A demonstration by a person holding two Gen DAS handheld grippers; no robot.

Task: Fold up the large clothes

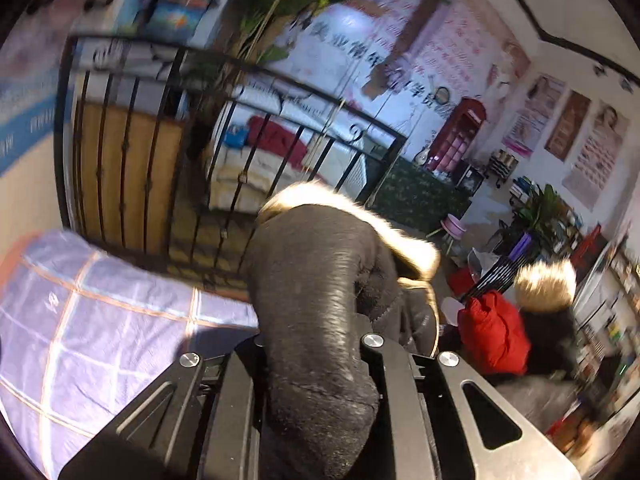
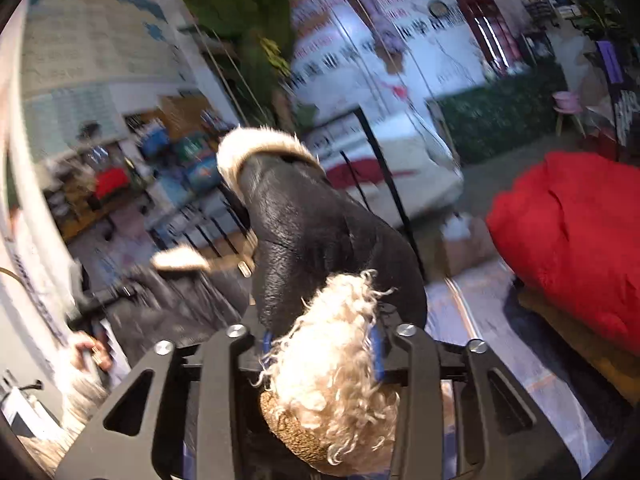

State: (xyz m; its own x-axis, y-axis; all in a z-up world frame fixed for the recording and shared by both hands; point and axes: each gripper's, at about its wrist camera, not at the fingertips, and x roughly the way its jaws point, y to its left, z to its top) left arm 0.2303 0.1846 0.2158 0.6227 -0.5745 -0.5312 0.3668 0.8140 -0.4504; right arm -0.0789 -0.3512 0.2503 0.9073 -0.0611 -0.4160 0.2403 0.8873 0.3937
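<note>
**Inspector:** Status of the garment?

**Assessor:** The black leather-look coat with pale fur trim (image 1: 316, 280) hangs in the air between both tools, clear of the lilac checked bed sheet (image 1: 104, 320) at lower left. The left tool (image 1: 316, 360) is all but shut, pinching a thick roll of the black shell. The right tool (image 2: 324, 356) stands about half open with a wad of curly cream fur lining (image 2: 332, 392) bunched between its fingers; whether the pads actually press on it I cannot tell.

**Inspector:** Risks from here?

**Assessor:** First, a drop on the right side: fleece is slippery and compressible, and a heavy coat could drag out of a loose hold. Second, a twisted lay-down, since each tool grips a bundle rather than a clean edge. Third, the folded red padded jacket (image 2: 568, 248) sits near on the right, and the swinging coat could knock it askew.

**Inspector:** Surroundings?

**Assessor:** A black iron bed rail (image 1: 160, 152) stands just beyond; trailing fabric might snag there.
</note>
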